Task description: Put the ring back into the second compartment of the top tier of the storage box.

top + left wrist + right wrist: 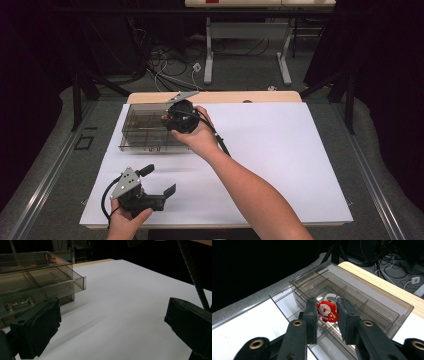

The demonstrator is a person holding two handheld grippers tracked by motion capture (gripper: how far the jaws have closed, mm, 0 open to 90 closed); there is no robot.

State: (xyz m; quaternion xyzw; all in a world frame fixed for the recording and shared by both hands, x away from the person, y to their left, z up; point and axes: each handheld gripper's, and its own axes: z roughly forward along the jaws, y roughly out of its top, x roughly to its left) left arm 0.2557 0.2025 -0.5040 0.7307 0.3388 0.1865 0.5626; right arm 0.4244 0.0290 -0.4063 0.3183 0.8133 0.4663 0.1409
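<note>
1. White table top point(280, 165), wide and bare, with a wooden edge at the far side; good open ground for both hands to work on.
2. Smoky clear plastic box point(145, 131), set at the far left of the sheet, divided into small compartments and with its drawer point(50, 281) pulled out toward the near side. Probably drawn open so something can go in or come out from above.
3. Right gripper point(176, 119), reached across by the right hand point(200, 137) and tipped down over the box, likely so the jaws come at a compartment from the top.
4. Left gripper point(162, 189), held low at the near left edge by the left hand point(127, 220), jaws spread wide with nothing between them, pointed toward the box as if waiting its turn.
5. Small red Santa figure point(327, 311), with a white loop at its top, seen in the right gripper view between the two jaws and over the compartments. Jaws drawn in close at either side; cannot tell whether actually pinching it or just bracketing it, nor whether it hangs clear or rests in a compartment.
</note>
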